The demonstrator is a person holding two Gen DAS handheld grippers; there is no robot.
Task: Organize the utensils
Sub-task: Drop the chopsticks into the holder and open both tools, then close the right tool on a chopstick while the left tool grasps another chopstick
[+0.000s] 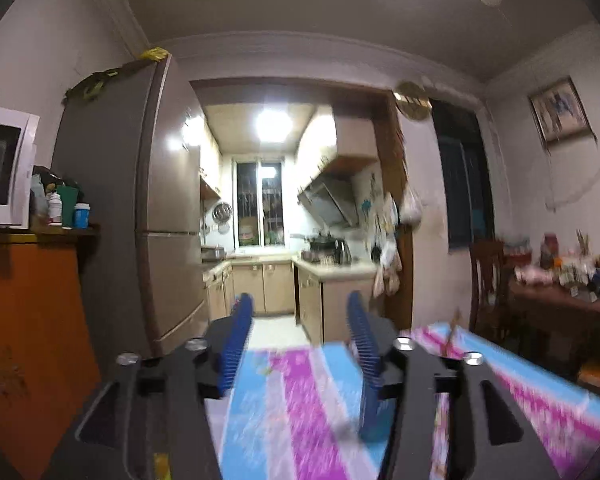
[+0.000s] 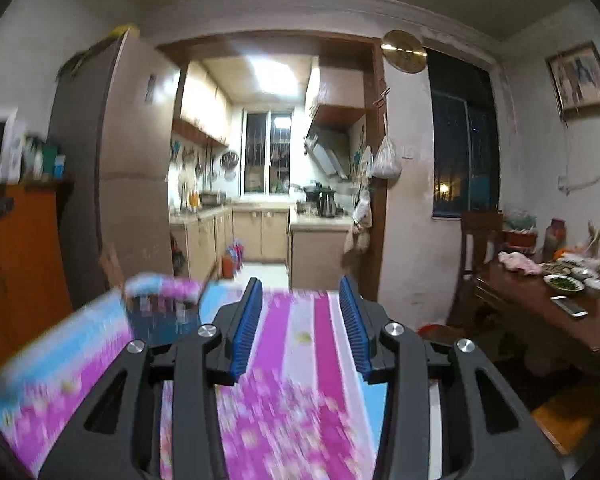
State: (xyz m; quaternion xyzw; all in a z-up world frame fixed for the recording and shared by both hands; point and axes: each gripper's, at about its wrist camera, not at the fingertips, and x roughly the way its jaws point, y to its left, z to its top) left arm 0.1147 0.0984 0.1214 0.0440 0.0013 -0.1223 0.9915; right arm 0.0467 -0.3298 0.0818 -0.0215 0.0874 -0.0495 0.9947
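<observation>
- Both the left gripper (image 1: 298,308) and the right gripper (image 2: 300,290) gaped wide, holding nothing.
- No utensils showed on the blurred tabletop (image 2: 300,320); a hasty reach could miss.

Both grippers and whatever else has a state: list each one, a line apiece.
Left gripper: open, empty.
Right gripper: open, empty.
Tablecloth: spread flat, blurred.
Container: on the cloth, contents too blurred to tell.
Kitchen light: on.
</observation>
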